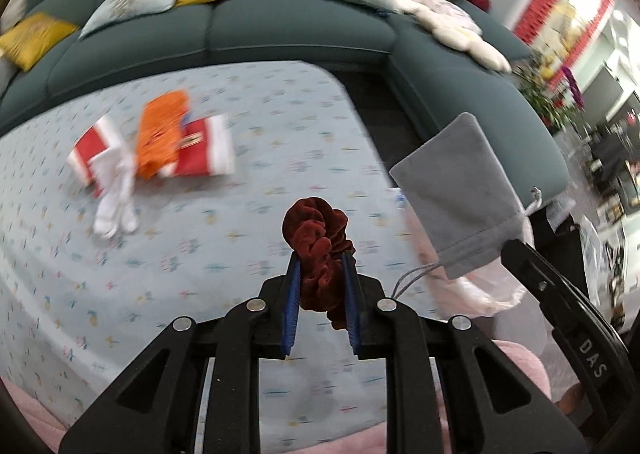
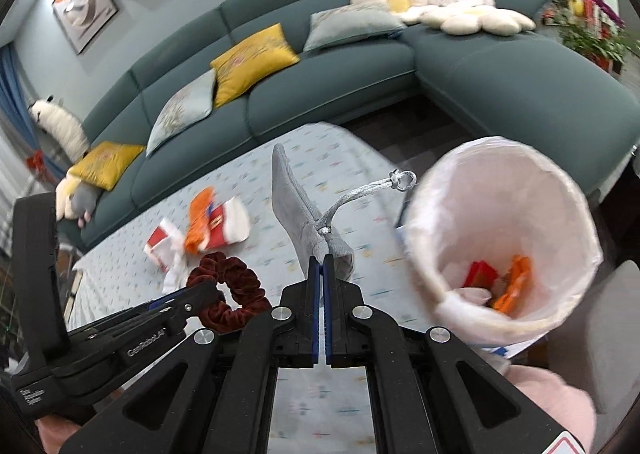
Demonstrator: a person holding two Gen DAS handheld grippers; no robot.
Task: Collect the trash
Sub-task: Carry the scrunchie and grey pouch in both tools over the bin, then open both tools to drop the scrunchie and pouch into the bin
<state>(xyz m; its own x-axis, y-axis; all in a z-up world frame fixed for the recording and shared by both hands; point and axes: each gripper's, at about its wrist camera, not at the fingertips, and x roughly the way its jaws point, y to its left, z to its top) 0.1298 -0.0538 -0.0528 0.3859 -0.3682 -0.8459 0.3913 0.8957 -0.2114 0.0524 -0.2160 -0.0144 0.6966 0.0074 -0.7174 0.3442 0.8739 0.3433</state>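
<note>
On the far left of the table (image 1: 280,94), which has a pale blue patterned cloth, sits a pile of litter: 2 red-and-white packets (image 1: 204,146), an orange wrapper (image 1: 162,138) across them, and a white crumpled piece (image 1: 116,194) hanging off the near side; blurred, so print unreadable. Next, center of the left wrist view, the left gripper (image 1: 322,266) has its blue pads pinched narrow on a dark red velvet scrunchie (image 1: 316,230), lifted clear of the cloth, most of it bulging above the tips. Right of that, the right gripper (image 2: 321,260) has jaws fully closed, clamped on the neck of a grey drawstring pouch (image 2: 292,202) that stands up from the tips, its cord (image 2: 360,190) w/ metal end sticking out to the right. Far right, just beside the pouch, a bin w/ white liner (image 2: 500,174) stands at the table edge; inside are red and orange wrappers (image 2: 500,282). Behind everything runs a teal corner sofa (image 2: 400,94) w/ yellow and pale cushions, flower pillows and a red plush toy.
</note>
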